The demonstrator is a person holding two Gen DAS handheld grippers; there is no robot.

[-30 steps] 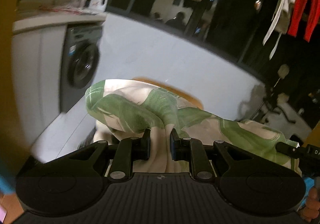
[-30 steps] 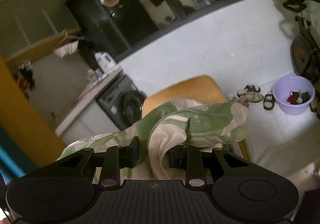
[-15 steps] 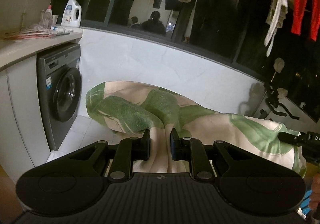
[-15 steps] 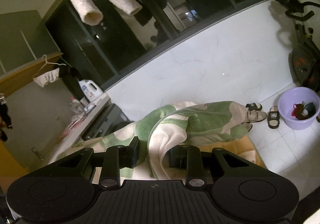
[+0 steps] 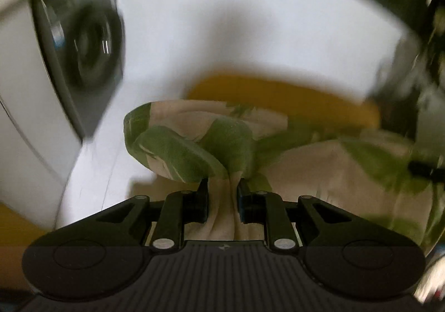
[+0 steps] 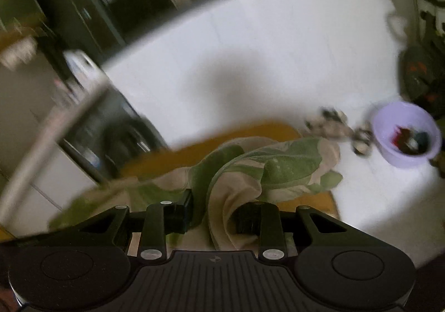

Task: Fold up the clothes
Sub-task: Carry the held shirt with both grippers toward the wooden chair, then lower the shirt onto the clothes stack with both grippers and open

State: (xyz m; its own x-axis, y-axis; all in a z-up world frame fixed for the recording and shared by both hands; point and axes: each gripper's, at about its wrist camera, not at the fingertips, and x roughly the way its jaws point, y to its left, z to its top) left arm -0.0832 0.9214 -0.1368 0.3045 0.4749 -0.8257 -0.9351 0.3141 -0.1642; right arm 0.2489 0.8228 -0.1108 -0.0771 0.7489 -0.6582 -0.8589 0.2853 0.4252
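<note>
A cream cloth with green leaf print (image 5: 194, 145) hangs bunched between both grippers, above an orange table (image 5: 278, 89). My left gripper (image 5: 222, 195) is shut on a pinched fold of the cloth, which flops forward over its fingertips. In the right wrist view the same cloth (image 6: 272, 170) drapes over the orange table (image 6: 178, 156), and my right gripper (image 6: 214, 212) is shut on a thick twisted fold of it. The other gripper's black tip (image 5: 425, 168) shows at the right edge of the left wrist view. Both views are motion-blurred.
A washing machine (image 5: 80, 42) under a counter stands at the left. A white low wall (image 6: 250, 61) runs behind the table, with dark windows above. On the tiled floor at the right sit a purple basin (image 6: 406, 136) and slippers (image 6: 333, 123).
Both cameras have tilted down fast, back toward the orange table. The windows and hanging clothes have left the left view. Both grippers still hold the cloth.
</note>
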